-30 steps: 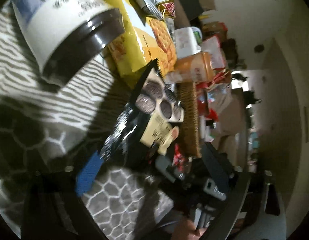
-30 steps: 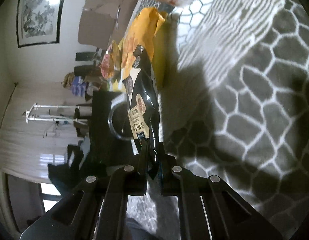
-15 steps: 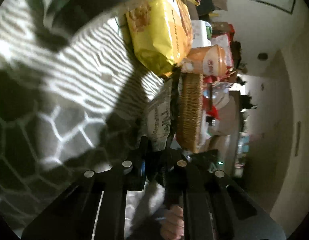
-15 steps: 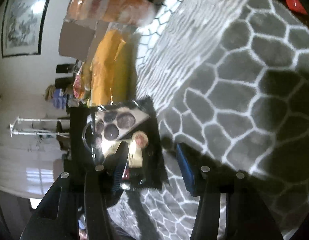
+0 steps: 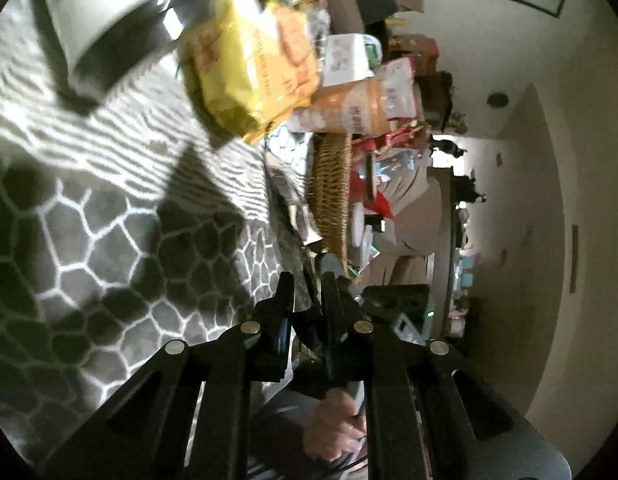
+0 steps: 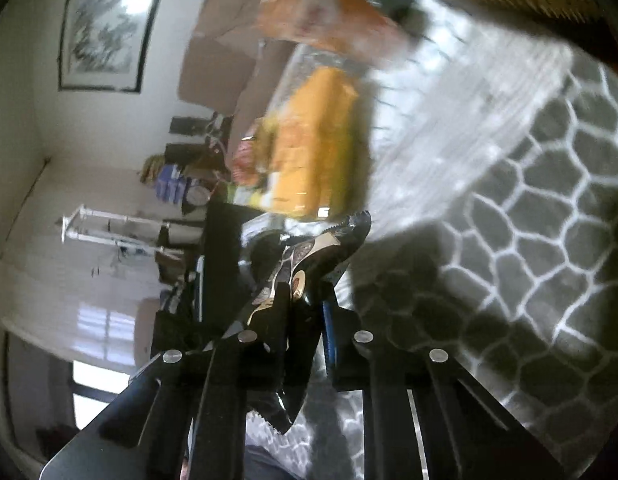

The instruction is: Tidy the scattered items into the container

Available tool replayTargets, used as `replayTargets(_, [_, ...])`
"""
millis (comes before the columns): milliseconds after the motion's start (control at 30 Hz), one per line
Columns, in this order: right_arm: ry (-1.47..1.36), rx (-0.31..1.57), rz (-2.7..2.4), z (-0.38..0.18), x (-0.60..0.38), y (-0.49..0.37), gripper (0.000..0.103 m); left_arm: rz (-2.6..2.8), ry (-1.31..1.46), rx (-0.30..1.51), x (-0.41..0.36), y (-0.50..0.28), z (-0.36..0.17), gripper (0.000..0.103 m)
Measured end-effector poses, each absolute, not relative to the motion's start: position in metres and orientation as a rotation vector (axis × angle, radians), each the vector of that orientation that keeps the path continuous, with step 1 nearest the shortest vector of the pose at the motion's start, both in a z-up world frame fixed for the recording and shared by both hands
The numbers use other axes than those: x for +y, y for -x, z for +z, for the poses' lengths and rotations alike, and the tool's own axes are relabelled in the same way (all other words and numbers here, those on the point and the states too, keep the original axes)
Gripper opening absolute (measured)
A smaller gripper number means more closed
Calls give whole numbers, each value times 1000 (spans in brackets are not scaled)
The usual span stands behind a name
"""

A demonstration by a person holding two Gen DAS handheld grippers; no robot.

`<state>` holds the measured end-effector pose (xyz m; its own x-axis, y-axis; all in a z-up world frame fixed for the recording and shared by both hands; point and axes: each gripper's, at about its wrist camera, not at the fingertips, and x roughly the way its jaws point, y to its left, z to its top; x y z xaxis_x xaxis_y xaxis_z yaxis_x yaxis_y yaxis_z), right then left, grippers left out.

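- The left hand-held gripper (image 5: 307,294) points slightly downward, its jaws drawn narrow on the edge of a dark snack packet (image 5: 297,204).
- The right hand-held gripper (image 6: 305,300) also tilts down; its jaws are closing on the black cookie packet (image 6: 309,256), which sits between the pads.
- A person's hand (image 5: 341,424) shows below the left tool.
- Beyond the packet stands the wicker basket (image 5: 333,184), just beside it on the grey patterned rug (image 5: 109,240).
- A yellow cracker bag (image 5: 253,68), an orange tube (image 5: 349,108) and a white jar with a dark lid (image 5: 109,32) lie farther off, all blurred.
- A second ago the left jaws stood wide around the packet; now they are pinched in, and both tools have risen.
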<state>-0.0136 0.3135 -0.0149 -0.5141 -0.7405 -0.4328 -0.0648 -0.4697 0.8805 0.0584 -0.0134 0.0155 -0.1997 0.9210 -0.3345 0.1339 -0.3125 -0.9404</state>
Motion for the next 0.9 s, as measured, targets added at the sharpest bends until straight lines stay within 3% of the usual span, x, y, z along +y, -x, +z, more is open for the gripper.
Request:
replayTargets(267, [-1134,-1042,-2029,60,235,36,12,1662,1352,-1205,-79,-63,83,13])
replayTargets(533, [-1141,-823,-1988,106,75,106,12,1882,1337,-1180,-210,-27,137,19])
replayTargets(700, [-1194,-697,-2014,95,-5,152,12,1986,1417,-1168,-278,16,134,19])
replayTargets(900, [-1323,-522,-2101,58,-52,200,11,1958,1599,-1191,-295,77,79,23])
